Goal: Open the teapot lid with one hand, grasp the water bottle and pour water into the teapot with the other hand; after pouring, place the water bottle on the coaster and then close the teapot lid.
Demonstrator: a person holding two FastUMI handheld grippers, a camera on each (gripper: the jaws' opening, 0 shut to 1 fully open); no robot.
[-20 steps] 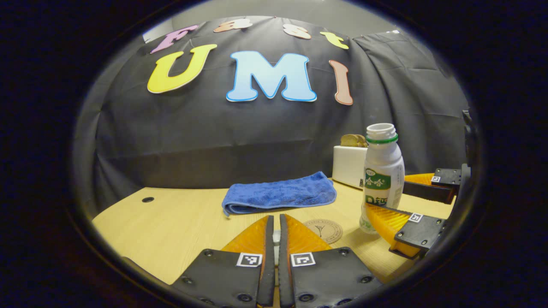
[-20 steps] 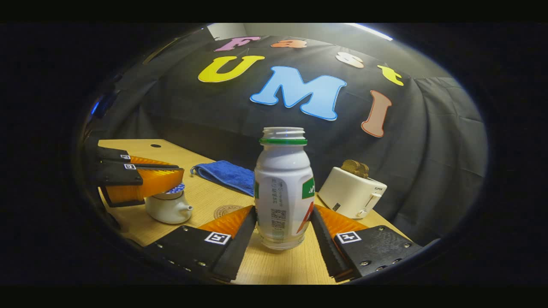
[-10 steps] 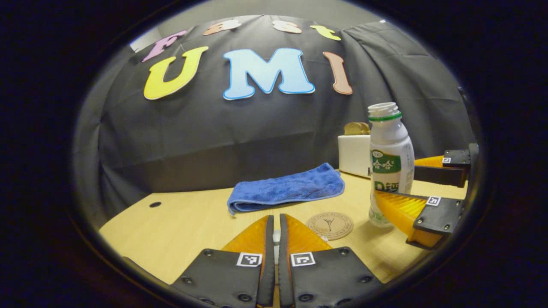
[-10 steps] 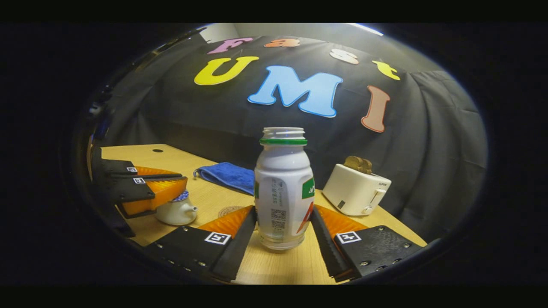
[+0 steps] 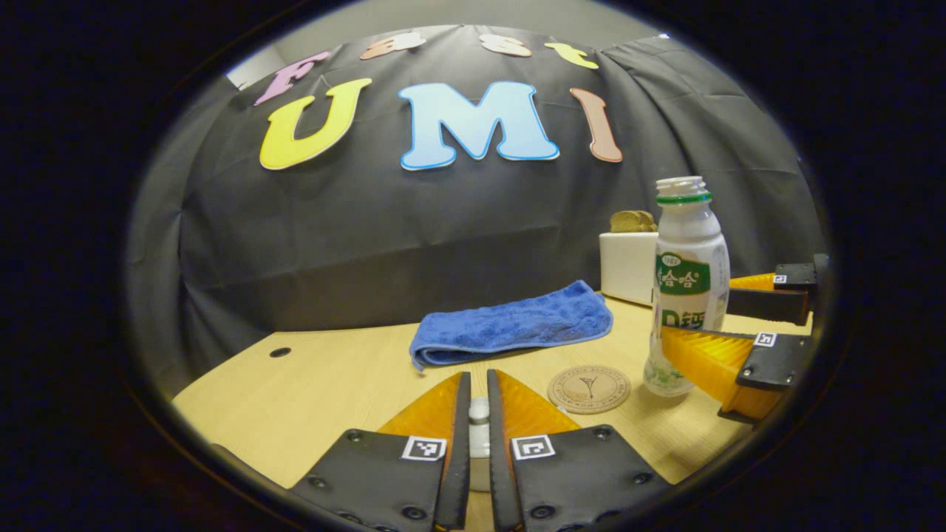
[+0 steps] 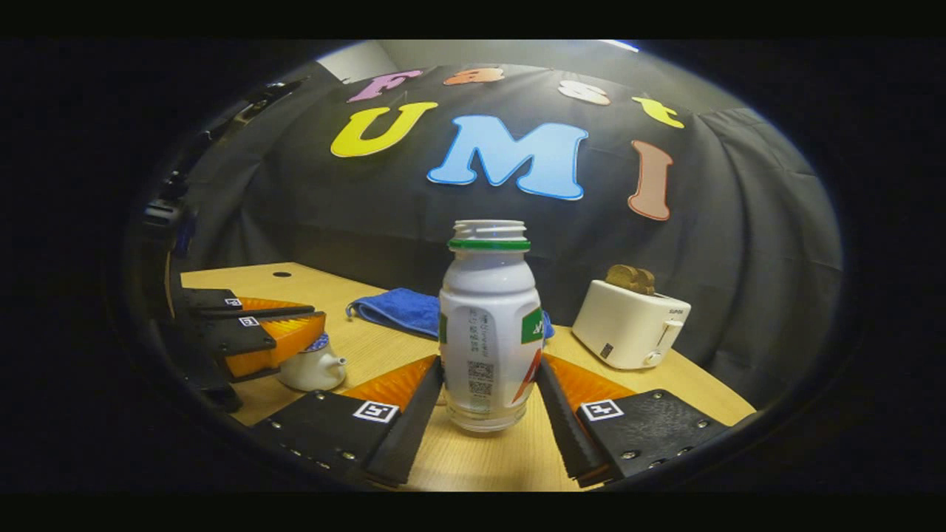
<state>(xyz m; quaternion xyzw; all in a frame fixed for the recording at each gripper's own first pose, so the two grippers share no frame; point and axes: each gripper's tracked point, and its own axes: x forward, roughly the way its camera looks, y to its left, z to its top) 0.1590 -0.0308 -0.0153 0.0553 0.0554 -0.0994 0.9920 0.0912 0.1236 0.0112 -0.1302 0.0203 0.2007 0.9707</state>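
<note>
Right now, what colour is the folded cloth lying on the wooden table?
Blue: the folded terry cloth shows best in the left gripper view.

Markings noted: coded tags, one label, one emblem.
Square coded tags are borne on the fingers of the left gripper and right gripper; a green label and square code are printed on the bottle; the coaster lettering is illegible.

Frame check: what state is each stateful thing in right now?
water bottle: uncapped, upright, held by right gripper
teapot lid: on teapot, left gripper shut on its knob
toaster: bread up
blue cloth: folded
coaster: bare
</note>
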